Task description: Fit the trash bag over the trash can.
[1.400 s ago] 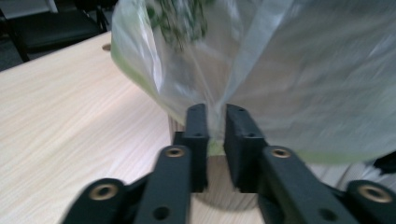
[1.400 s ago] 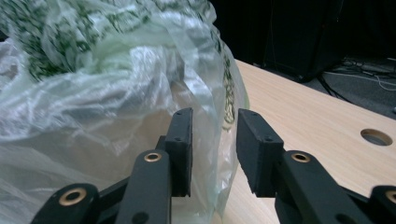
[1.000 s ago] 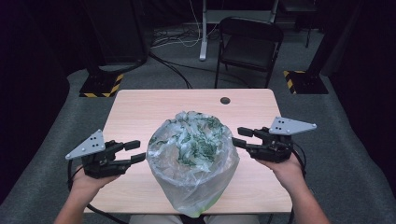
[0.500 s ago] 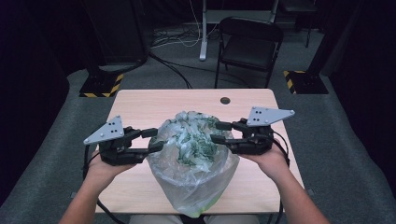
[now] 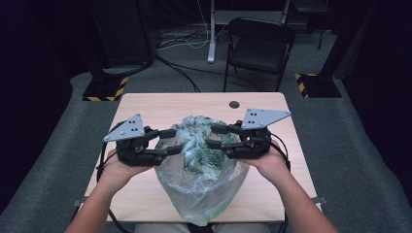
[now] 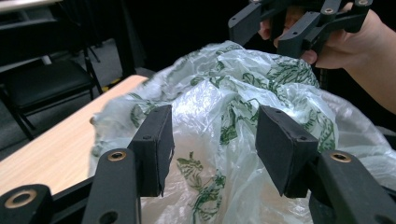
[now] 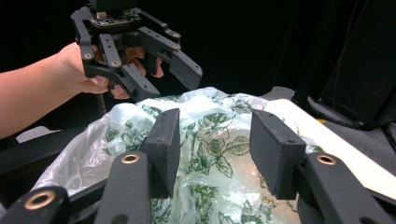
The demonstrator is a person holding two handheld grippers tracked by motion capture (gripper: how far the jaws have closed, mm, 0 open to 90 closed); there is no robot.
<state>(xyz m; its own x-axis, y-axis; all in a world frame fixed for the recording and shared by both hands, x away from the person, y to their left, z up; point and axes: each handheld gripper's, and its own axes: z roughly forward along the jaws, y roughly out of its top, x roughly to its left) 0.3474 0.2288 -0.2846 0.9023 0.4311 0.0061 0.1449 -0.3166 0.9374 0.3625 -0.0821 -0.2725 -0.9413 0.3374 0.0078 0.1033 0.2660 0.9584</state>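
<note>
A clear plastic bag (image 5: 199, 167) printed with green leaves stands on the wooden table (image 5: 145, 104), its crumpled top bunched upward. My left gripper (image 5: 171, 141) is at the left side of the bag's top and my right gripper (image 5: 214, 136) at the right side, tips facing each other. In the left gripper view the bag (image 6: 224, 107) lies just beyond the open gripper (image 6: 214, 140), whose jaws have just been opening slightly, pads not pressing on plastic. The right gripper view shows the bag (image 7: 210, 140) beyond the open gripper (image 7: 212, 149), pads likewise off it.
A small dark hole (image 5: 234, 104) marks the table's far edge. Behind the table stand a black folding chair (image 5: 260, 46), a metal pole (image 5: 212, 29) and two bases with yellow-black stripes (image 5: 104, 90). Grey carpet surrounds the table.
Both grippers moved inward from the table's sides and rose a little, ending at either side of the bag's top. The bag has stayed in place.
</note>
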